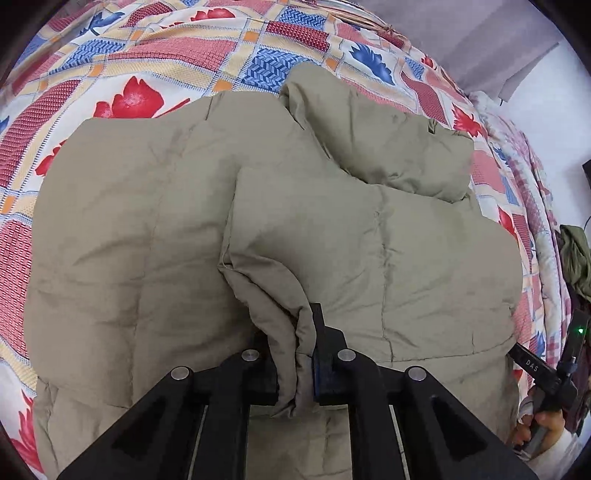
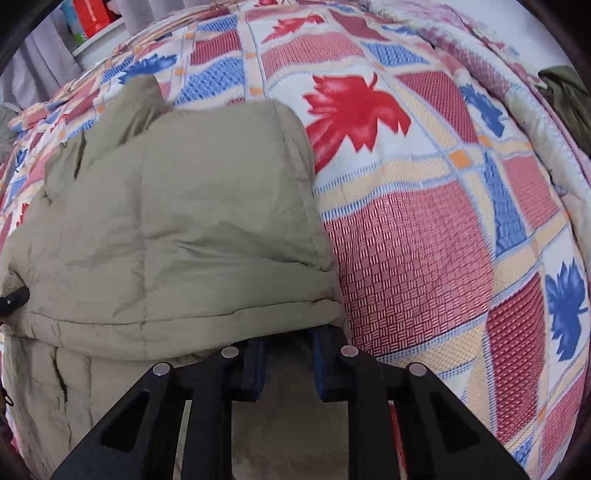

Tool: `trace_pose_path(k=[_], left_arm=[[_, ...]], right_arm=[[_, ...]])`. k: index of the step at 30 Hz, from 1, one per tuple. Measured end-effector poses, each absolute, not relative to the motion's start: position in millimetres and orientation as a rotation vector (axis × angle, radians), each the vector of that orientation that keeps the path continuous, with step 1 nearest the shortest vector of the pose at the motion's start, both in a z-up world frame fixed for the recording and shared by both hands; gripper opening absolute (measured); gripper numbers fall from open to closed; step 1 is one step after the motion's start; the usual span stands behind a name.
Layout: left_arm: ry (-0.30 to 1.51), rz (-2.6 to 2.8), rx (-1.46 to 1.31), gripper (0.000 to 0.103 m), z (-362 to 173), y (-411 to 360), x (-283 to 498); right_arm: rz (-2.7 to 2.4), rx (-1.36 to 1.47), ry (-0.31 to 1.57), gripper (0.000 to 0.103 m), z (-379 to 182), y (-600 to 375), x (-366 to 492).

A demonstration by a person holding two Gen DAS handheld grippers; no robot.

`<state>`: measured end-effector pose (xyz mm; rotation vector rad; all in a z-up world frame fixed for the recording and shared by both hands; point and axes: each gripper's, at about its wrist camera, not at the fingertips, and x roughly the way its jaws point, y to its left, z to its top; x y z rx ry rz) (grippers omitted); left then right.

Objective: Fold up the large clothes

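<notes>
A large khaki puffer jacket (image 1: 147,229) lies spread on a patterned bedspread (image 1: 155,55). Its sleeve is folded across the body. My left gripper (image 1: 295,362) is shut on a bunched fold of the jacket's fabric (image 1: 284,317) near the middle. In the right wrist view the jacket (image 2: 177,221) fills the left half, with a folded edge lying over my right gripper (image 2: 286,354). The right gripper's jaws stand apart, tips tucked under that edge, with nothing clamped between them. The right gripper also shows at the far right of the left wrist view (image 1: 543,373).
The bedspread (image 2: 424,258) has red and blue leaf prints and extends to the right of the jacket. A dark green garment (image 1: 576,254) hangs past the bed's right edge. Shelves with boxes (image 2: 92,22) stand behind the bed.
</notes>
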<state>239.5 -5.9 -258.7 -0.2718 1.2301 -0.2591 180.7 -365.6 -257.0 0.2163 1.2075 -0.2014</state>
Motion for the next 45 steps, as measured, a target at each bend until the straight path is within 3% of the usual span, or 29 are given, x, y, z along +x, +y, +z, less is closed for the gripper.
trace_pose_path(k=[12, 16, 20, 26, 30, 36, 40, 45], left_arm=[[1.172, -0.139, -0.195, 0.016, -209, 44, 219], [1.133, -0.186, -0.189, 0.016, -192, 28, 220], [1.125, -0.216, -0.154, 0.016, -199, -6, 233], [1.179, -0.138, -0.088, 0.016, -257, -28, 249], [1.165, -0.162, -0.084, 0.016, -269, -34, 252], [1.179, -0.155, -0.045, 0.016, -265, -36, 251], [1.163, -0.14, -0.019, 0.016, -238, -25, 238], [1.183, -0.147, -0.028, 0.016, -218, 0, 203]], right_arm=[[-0.131, 0.22, 1.252, 0.023, -216, -365, 141], [-0.146, 0.242, 1.152, 0.023, -186, -379, 124], [-0.18, 0.382, 1.085, 0.023, -176, -408, 159], [-0.115, 0.347, 1.14, 0.023, -215, -382, 223], [-0.162, 0.337, 1.194, 0.021, -259, -386, 231], [-0.173, 0.359, 1.169, 0.021, -263, -391, 232], [-0.194, 0.387, 1.166, 0.024, -242, -395, 220], [-0.2, 0.418, 1.142, 0.038, -218, -398, 187]])
